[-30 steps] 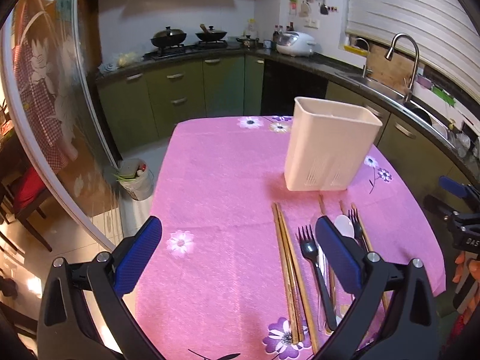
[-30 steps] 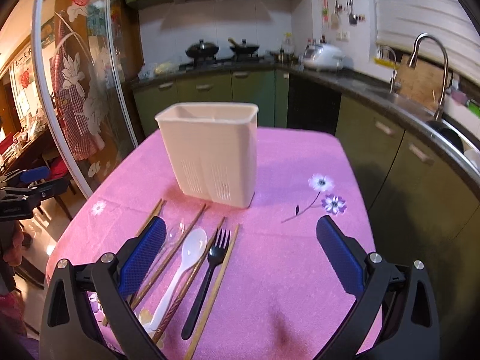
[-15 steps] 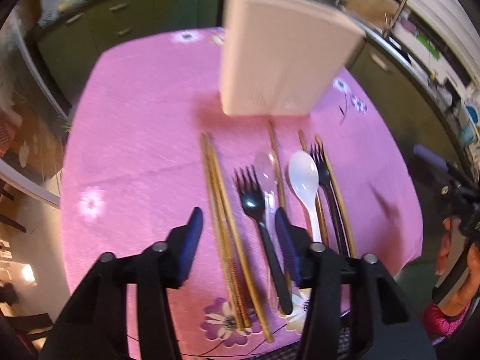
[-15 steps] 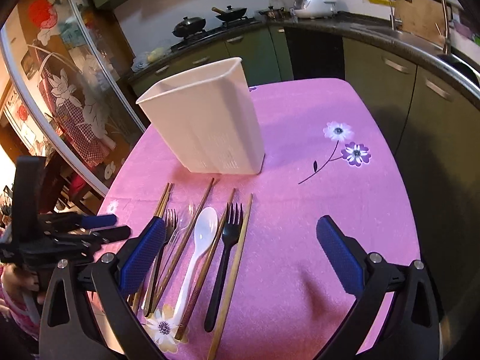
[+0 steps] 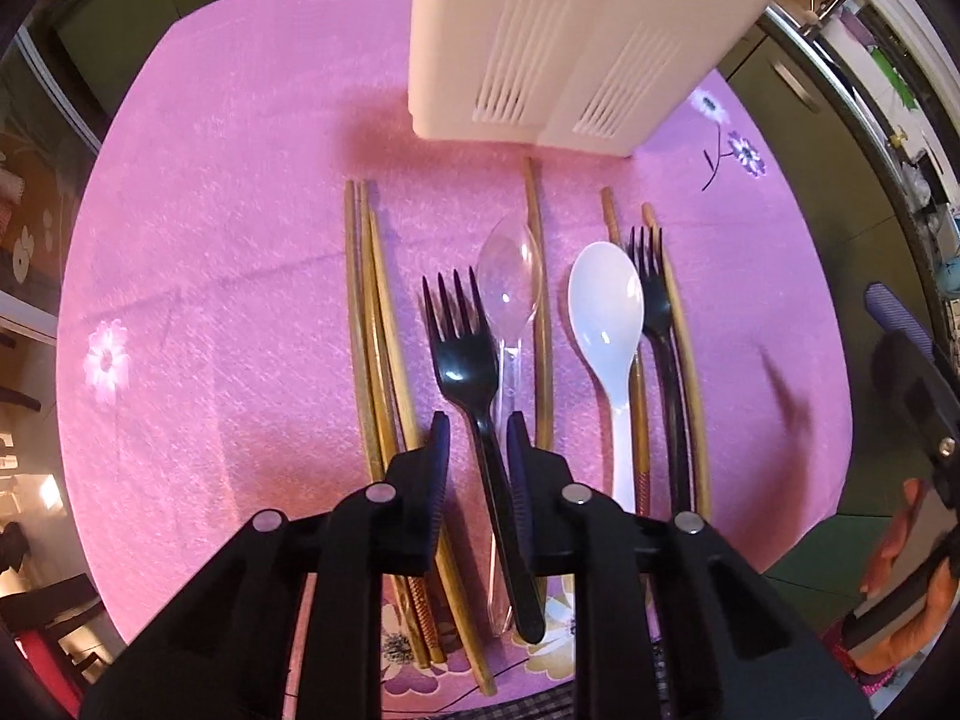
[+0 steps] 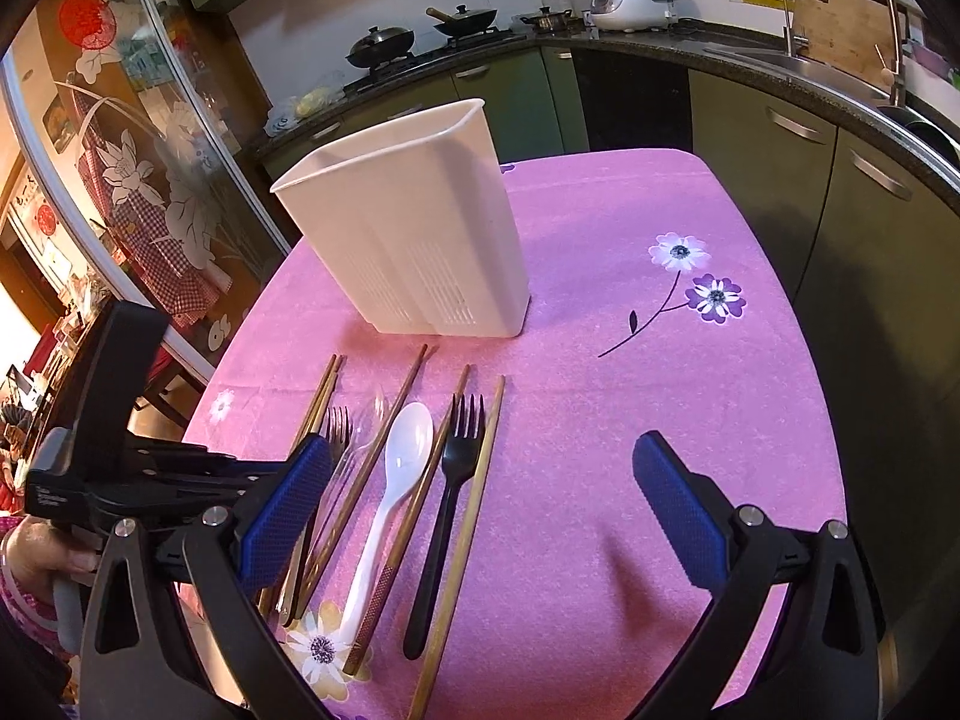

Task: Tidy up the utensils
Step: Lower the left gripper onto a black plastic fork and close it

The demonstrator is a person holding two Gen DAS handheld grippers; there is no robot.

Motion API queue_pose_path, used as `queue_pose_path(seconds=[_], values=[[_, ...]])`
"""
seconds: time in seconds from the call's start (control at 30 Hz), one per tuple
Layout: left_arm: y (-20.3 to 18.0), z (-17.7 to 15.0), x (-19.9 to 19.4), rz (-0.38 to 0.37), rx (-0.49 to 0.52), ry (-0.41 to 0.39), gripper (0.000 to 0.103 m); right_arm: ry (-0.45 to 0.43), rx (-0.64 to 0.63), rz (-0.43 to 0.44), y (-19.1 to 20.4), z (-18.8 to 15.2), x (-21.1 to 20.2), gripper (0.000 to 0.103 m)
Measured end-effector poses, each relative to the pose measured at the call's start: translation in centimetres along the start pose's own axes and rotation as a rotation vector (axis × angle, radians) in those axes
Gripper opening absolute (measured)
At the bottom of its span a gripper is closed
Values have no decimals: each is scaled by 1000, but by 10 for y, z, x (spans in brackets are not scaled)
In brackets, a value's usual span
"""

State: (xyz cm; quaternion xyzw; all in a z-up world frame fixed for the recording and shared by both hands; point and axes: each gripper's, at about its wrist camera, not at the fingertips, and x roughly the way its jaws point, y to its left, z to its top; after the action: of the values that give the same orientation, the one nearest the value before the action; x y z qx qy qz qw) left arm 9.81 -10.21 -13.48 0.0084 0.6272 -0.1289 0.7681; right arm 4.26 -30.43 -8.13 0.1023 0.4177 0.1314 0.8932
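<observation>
On the pink tablecloth (image 5: pixel 240 180) lie several wooden chopsticks (image 5: pixel 372 330), a black fork (image 5: pixel 456 354), a clear spoon (image 5: pixel 510 282), a white spoon (image 5: pixel 606 306) and a second black fork (image 5: pixel 651 288). Behind them stands an upright white utensil holder (image 5: pixel 570 42). My left gripper (image 5: pixel 478 444) points down over the first black fork. Its jaws are closing with the fork's handle between them, and a gap still shows on the left side. My right gripper (image 6: pixel 480 498) hangs open, low over the cloth above the right-hand utensils, with nothing held.
The table's right edge drops off beside dark green cabinets (image 6: pixel 780 180). A sink with a tap (image 6: pixel 852 12) and a stove with pans (image 6: pixel 420 30) line the counter behind. A glass door with a flower pattern (image 6: pixel 150 180) stands to the left.
The left gripper tilted down and sank onto the utensil row while its jaws narrowed from wide open to around the black fork's handle. The right gripper dipped slightly and stayed open.
</observation>
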Motion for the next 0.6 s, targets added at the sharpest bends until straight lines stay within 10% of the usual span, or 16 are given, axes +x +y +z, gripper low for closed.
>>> queue_pose_path(seconds=[0.6], values=[[6, 11, 17, 23, -3, 30, 10, 7, -23, -13, 4, 0, 4, 99]])
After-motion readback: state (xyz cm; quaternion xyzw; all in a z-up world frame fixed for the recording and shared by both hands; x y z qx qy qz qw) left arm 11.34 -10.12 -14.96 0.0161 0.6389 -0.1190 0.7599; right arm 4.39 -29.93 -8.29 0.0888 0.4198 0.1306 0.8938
